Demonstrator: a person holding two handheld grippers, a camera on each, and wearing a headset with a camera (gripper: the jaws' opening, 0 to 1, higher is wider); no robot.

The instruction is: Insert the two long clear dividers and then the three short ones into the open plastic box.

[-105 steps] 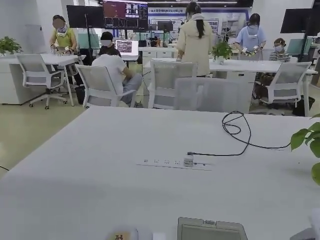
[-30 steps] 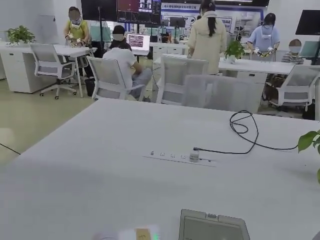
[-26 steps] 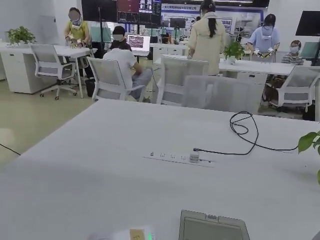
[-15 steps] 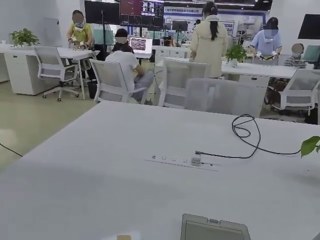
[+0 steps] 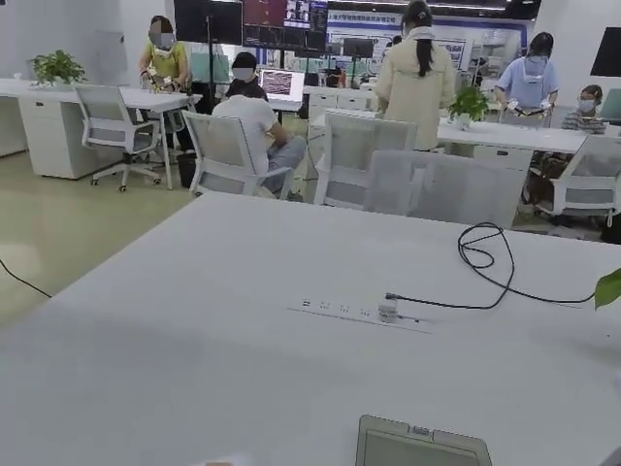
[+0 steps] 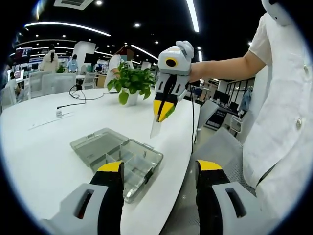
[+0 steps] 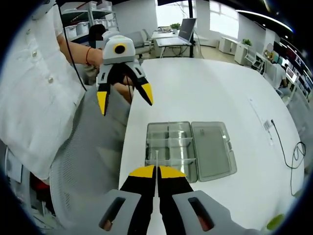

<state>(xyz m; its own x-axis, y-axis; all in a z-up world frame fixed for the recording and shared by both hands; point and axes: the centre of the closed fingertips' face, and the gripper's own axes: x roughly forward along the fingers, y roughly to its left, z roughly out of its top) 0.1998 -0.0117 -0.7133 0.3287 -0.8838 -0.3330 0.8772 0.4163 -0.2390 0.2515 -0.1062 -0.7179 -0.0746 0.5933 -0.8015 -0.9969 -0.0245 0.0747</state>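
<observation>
The open clear plastic box (image 7: 148, 147) lies near the table's edge, its lid (image 7: 212, 149) folded flat beside it. Clear dividers stand in the base and split it into compartments. My right gripper (image 7: 156, 172) is shut on a thin clear divider (image 7: 156, 159), held above the box. From the left gripper view, the right gripper (image 6: 163, 111) hangs over the box (image 6: 146, 175) with the divider (image 6: 155, 129) pointing down. My left gripper (image 6: 160, 169) is open with nothing in it, off the table's edge; it appears in the right gripper view (image 7: 124, 100) too. The lid (image 5: 423, 449) peeks in at the head view's bottom edge.
A flush power strip (image 5: 359, 314) with a plug and a looped black cable (image 5: 485, 254) sit mid-table. A potted plant (image 6: 129, 84) stands on the table's far corner. Office chairs (image 5: 427, 189) line the far side, with several people at desks beyond.
The head camera has drifted a little; the lid, power strip and cable lie where they were. A yellow-marked object at the bottom edge has slipped out of the picture.
</observation>
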